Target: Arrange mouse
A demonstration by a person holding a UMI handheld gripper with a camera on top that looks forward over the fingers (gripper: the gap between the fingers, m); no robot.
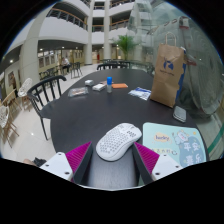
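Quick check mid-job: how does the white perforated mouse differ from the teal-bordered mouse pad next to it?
The white perforated mouse is a domed, honeycomb-holed shell; the teal-bordered mouse pad is flat and printed. The mouse lies between the open gripper fingers; the pad lies beside the right finger, beyond the mouse. The mouse rests on bare dark round table, not on the pad. Both share that table.

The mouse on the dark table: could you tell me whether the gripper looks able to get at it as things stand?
Probably yes. The white mouse lies on the dark table just ahead of the open gripper, roughly centred between its fingers, with nothing in between. The mat lies clear to one side.
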